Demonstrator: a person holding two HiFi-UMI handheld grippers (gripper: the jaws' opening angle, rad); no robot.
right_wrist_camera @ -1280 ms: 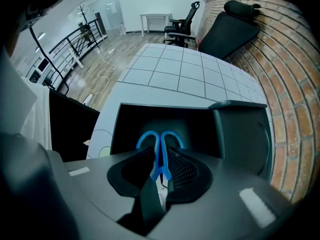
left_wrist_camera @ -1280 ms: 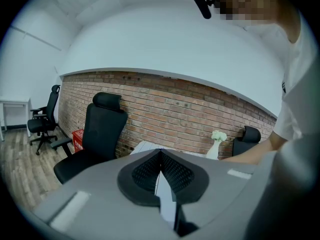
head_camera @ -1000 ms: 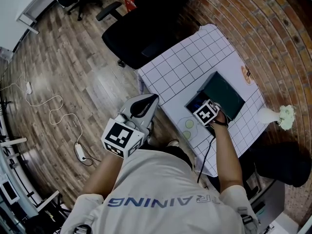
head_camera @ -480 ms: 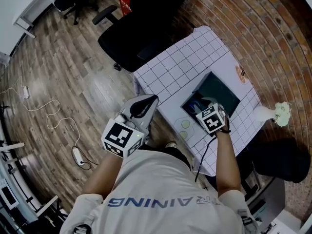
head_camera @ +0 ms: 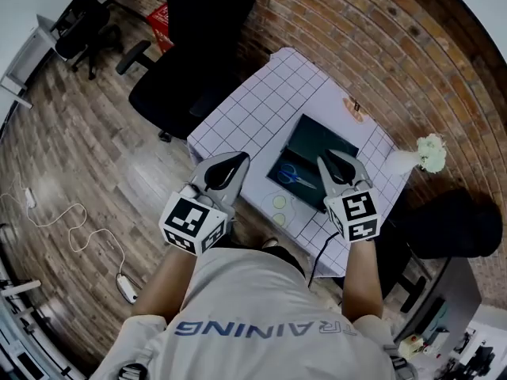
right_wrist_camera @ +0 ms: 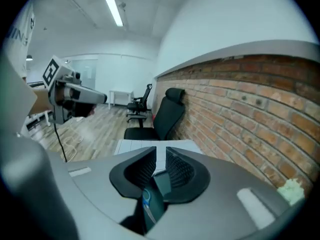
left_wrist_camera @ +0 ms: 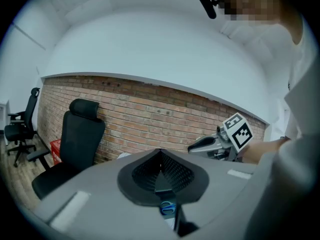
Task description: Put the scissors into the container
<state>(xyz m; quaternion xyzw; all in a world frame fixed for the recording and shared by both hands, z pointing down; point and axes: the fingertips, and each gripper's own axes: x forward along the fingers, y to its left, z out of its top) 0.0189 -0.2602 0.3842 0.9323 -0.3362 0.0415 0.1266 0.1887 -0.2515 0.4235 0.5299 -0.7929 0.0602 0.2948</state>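
Observation:
The blue-handled scissors (head_camera: pixel 295 174) lie flat inside the dark green container (head_camera: pixel 317 142) on the grid-patterned table (head_camera: pixel 261 105). My right gripper (head_camera: pixel 323 156) hovers over the container's near right side, apart from the scissors. Its jaws are closing, with a narrow gap left and nothing between them (right_wrist_camera: pixel 160 155). My left gripper (head_camera: pixel 240 157) is held over the table's near edge, left of the container. Its jaws meet at the tips, shut and empty (left_wrist_camera: pixel 160 152). Each gripper shows in the other's view: the right gripper (left_wrist_camera: pixel 192 147) and the left gripper (right_wrist_camera: pixel 102 98).
A black office chair (head_camera: pixel 182 62) stands by the table's far left side. A white flower-like object (head_camera: pixel 428 150) sits off the right corner, and an orange disc (head_camera: pixel 351 109) lies beyond the container. Two pale round marks (head_camera: pixel 279 203) are near the front edge. A cable (head_camera: pixel 71 220) runs over the wooden floor.
My right gripper has come up and back out of the container, leaving the scissors lying inside, and its jaws have narrowed. The head view has swung; the left gripper stays raised.

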